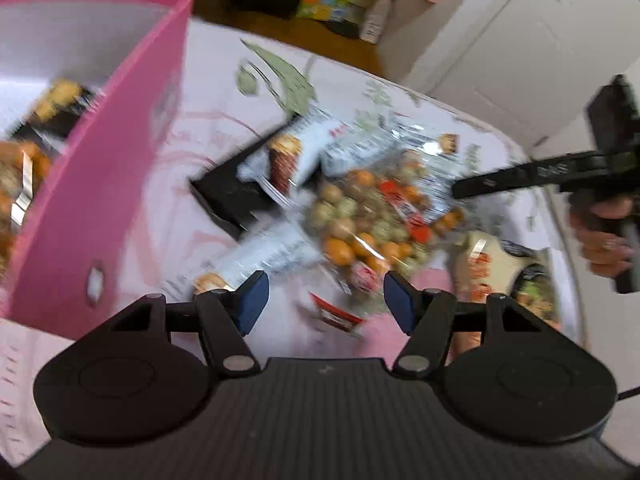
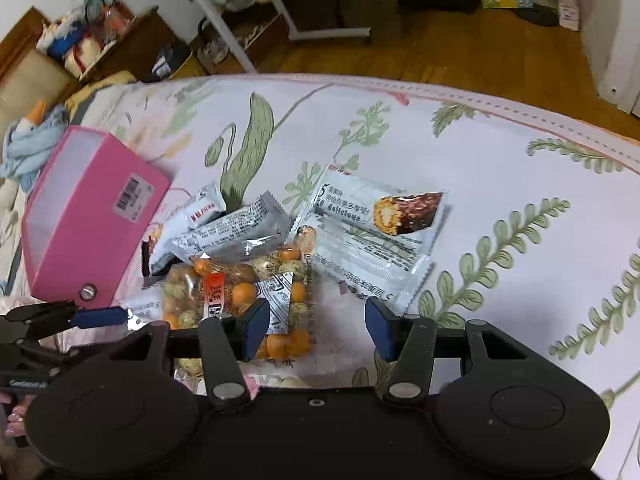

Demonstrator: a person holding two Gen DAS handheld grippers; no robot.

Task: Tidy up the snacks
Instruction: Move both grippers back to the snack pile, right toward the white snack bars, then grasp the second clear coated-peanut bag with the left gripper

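Note:
A pink box (image 1: 100,184) stands at the left on the floral bedsheet, with several snack packs inside (image 1: 56,108); it also shows in the right wrist view (image 2: 80,216). A pile of snacks lies on the sheet: a clear bag of orange and green nuts (image 2: 236,292) (image 1: 368,216) and several silver snack bar wrappers (image 2: 376,208) (image 1: 312,148). My left gripper (image 1: 326,302) is open and empty, hovering just before the pile. My right gripper (image 2: 316,326) is open and empty above the near edge of the nut bag.
The right gripper's finger (image 1: 520,176) reaches in from the right in the left wrist view. More snack packs (image 1: 500,268) lie at the sheet's right edge. The bed edge (image 2: 480,96) borders a wooden floor with furniture and a white door (image 1: 520,40).

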